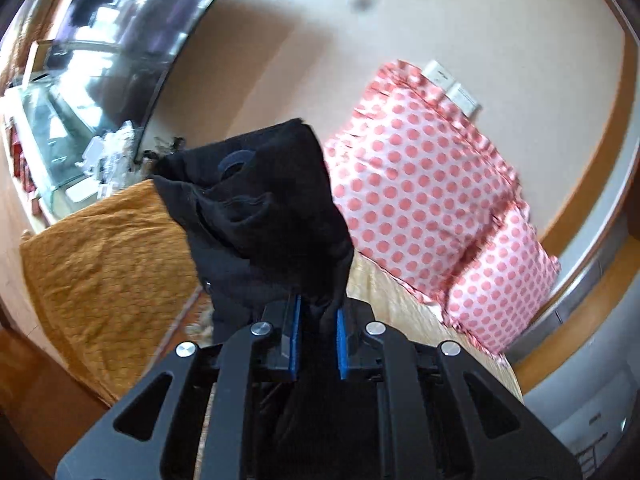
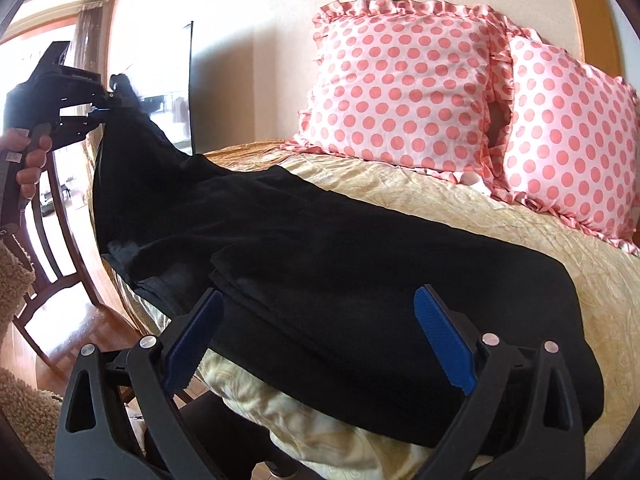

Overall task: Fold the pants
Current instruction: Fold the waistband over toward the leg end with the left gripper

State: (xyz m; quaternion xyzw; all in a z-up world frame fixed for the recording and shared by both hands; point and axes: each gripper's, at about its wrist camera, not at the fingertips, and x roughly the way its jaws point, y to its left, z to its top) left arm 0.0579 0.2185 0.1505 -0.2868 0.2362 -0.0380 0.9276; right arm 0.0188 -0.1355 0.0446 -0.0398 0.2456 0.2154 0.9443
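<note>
Black pants lie lengthwise across the bed, with one end lifted at the left. My left gripper is shut on that lifted end of the pants, which hangs bunched in front of its blue pads. It shows in the right wrist view held up at the far left by a hand. My right gripper is open, its blue pads wide apart just above the near part of the pants, holding nothing.
Two pink polka-dot pillows lean on the wall at the head of the bed. An orange blanket covers part of the bed. A wooden chair stands left of the bed. A dark TV screen is by the wall.
</note>
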